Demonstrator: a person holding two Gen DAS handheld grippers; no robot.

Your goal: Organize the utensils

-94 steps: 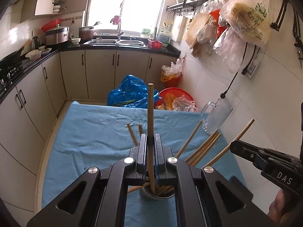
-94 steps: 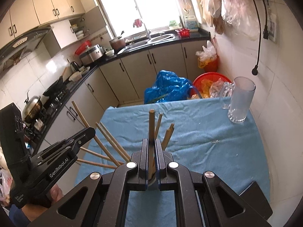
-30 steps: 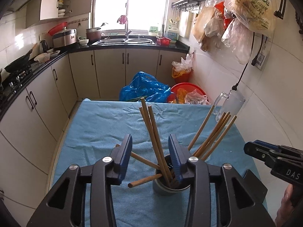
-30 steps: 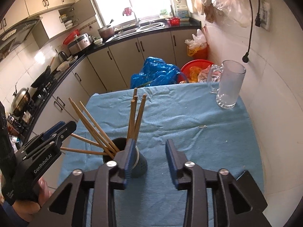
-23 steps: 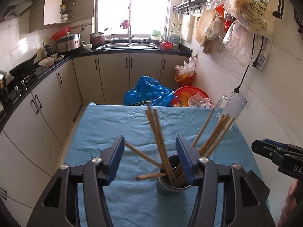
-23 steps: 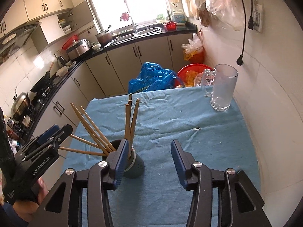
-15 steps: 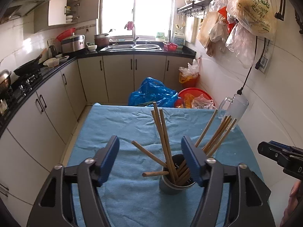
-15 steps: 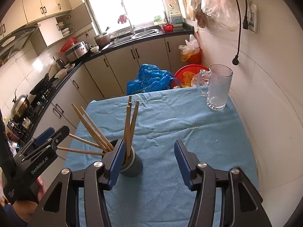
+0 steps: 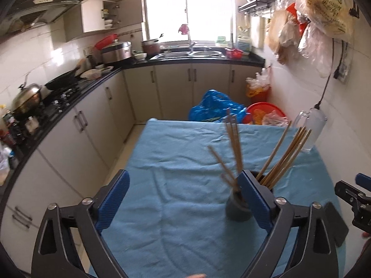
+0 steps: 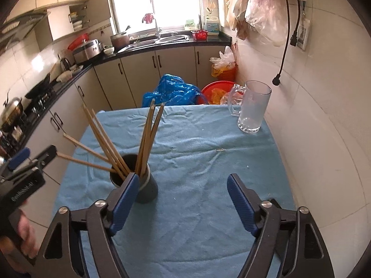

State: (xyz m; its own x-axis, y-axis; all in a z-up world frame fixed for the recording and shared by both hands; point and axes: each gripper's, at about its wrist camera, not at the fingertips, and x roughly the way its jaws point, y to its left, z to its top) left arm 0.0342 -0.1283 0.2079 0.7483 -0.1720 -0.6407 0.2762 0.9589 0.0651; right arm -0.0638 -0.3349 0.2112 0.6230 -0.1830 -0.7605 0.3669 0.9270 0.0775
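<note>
A dark grey holder cup (image 10: 146,188) stands upright on the blue cloth (image 10: 208,162) with several wooden chopsticks (image 10: 148,136) fanned out of it. It also shows in the left wrist view (image 9: 237,209), with its chopsticks (image 9: 281,156), behind my left gripper's right finger. My left gripper (image 9: 184,193) is wide open and empty, back from the cup. My right gripper (image 10: 182,195) is wide open and empty, its left finger just in front of the cup. The left gripper also shows at the left edge of the right wrist view (image 10: 25,162).
A glass mug (image 10: 254,106) stands at the cloth's far right corner by the tiled wall. A small paperclip (image 10: 219,149) lies mid-cloth. Beyond the table are a blue bag (image 10: 171,92), a red basin (image 10: 215,90) and counter cabinets (image 9: 76,125).
Both grippers let go of their chopsticks into the cup, opened wide and drew back and up. The left view has swung left, so the cup now sits to its right.
</note>
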